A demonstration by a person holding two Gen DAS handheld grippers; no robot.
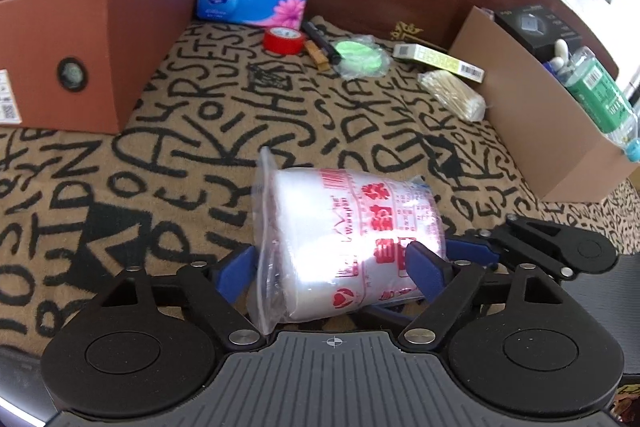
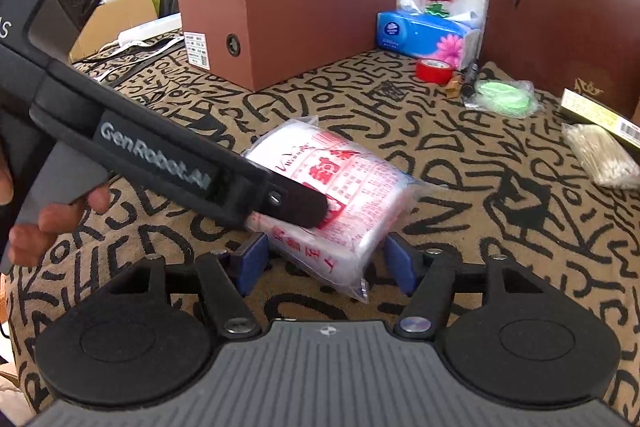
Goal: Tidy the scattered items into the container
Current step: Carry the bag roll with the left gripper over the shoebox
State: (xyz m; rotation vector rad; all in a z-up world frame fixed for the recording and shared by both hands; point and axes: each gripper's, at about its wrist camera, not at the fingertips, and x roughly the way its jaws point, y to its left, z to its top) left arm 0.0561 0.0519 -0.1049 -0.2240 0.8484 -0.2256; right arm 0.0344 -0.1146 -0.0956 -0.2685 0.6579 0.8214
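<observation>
A clear plastic pack of zip bags with red print (image 1: 344,239) lies on the lettered cloth. My left gripper (image 1: 332,271) has its blue fingers on both sides of the pack, pressing it. My right gripper (image 2: 324,263) is open around the pack's near end (image 2: 344,203), with gaps at both pads. The left gripper's body (image 2: 160,155) crosses the right wrist view from the left. The brown open box (image 1: 80,39) stands at the far left and holds several items; it also shows in the right wrist view (image 2: 288,23).
Scattered at the back: a blue tissue pack (image 1: 252,1), red tape roll (image 1: 282,41), black pen (image 1: 322,41), green bagged disc (image 1: 358,55), yellow-white carton (image 1: 438,61), cotton swab bag (image 1: 454,95). A second cardboard box (image 1: 548,123) with a green bottle stands right.
</observation>
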